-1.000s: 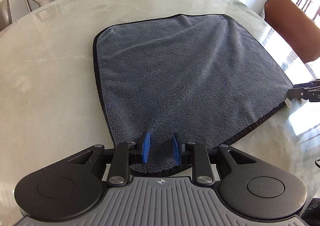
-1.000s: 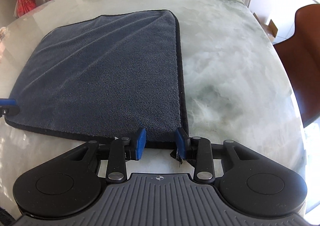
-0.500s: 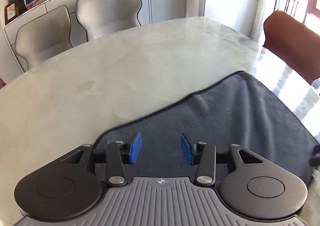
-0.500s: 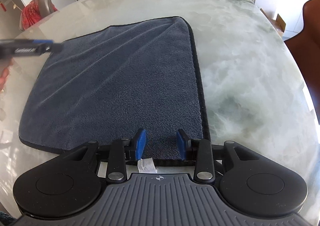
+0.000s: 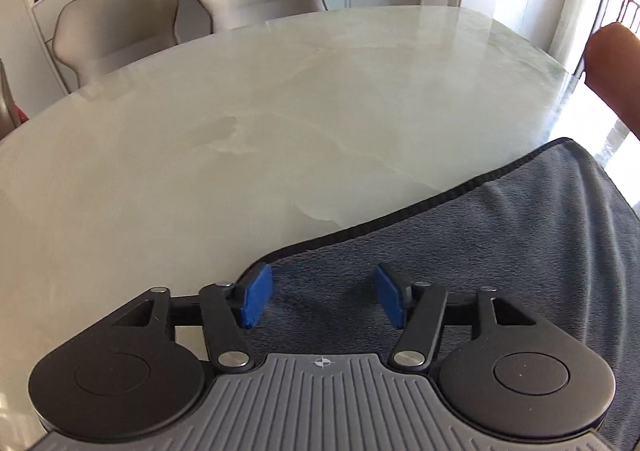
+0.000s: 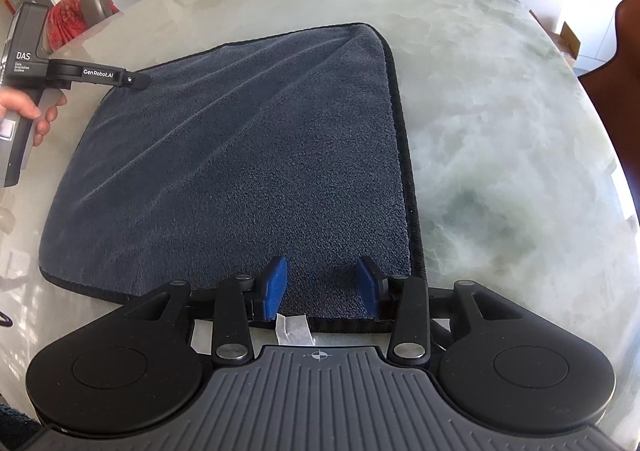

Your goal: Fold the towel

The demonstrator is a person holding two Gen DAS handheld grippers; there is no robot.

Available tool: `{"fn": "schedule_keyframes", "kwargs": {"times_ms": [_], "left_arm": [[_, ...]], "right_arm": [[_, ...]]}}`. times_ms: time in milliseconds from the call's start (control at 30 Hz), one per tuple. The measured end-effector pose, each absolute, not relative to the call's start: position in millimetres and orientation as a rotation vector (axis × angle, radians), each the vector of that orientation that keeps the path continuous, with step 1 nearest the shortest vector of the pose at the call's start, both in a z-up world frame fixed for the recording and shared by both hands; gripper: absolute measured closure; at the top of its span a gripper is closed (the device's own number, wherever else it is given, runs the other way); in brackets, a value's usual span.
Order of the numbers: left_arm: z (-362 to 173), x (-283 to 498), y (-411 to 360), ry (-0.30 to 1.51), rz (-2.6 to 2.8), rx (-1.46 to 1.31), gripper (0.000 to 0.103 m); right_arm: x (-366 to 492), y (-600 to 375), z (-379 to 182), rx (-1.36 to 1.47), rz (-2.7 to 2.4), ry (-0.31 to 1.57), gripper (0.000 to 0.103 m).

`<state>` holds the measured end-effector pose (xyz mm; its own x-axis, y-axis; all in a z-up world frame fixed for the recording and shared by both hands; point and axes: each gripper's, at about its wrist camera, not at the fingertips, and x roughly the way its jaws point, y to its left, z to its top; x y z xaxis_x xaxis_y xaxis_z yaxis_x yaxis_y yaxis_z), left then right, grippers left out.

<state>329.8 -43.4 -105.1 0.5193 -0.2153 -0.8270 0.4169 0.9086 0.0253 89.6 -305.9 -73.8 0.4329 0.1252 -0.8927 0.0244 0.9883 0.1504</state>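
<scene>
- The grey towel [image 6: 240, 163] lay flat on the marble table [image 6: 500, 111].
- Your left gripper [image 5: 322, 301] stood over the towel's far left corner, jaws opening wide, nothing pinched between them.
- Your right gripper [image 6: 322, 287] stood at the near edge beside the white tag [image 6: 294, 329], jaws opening narrowly, pads off the cloth.
</scene>
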Motion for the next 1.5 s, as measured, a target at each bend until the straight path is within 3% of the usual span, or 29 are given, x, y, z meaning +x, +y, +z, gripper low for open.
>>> {"fn": "schedule_keyframes", "kwargs": {"times_ms": [167, 333, 633, 800, 1300, 1500], "left_arm": [[-106.3, 328.6, -36.3, 0.923, -0.319, 0.274, 0.032], [-99.4, 327.6, -25.4, 0.959, -0.269, 0.209, 0.036], [-93.9, 258.2, -40.5, 0.936, -0.448, 0.149, 0.034], [-115.2, 255.5, -52.2, 0.929, -0.445, 0.221, 0.031], [-106.8, 256.7, -39.8, 0.959, -0.349, 0.197, 0.023], [-98.0, 238.8, -22.9, 0.968, -0.300, 0.136, 0.026]], "right_arm": [[86.5, -310.8, -73.6, 0.170, 0.058, 1.120, 0.063], [88.2, -305.5, -72.9, 0.136, 0.040, 1.127, 0.062], [83.9, -290.5, -74.7, 0.105, 0.076, 1.121, 0.060], [81.9, -292.1, -73.8, 0.048, 0.040, 1.157, 0.060], [68.5, -300.3, -70.5, 0.108, -0.054, 1.168, 0.060], [71.7, -300.1, -68.8, 0.109, -0.036, 1.167, 0.055]]}}
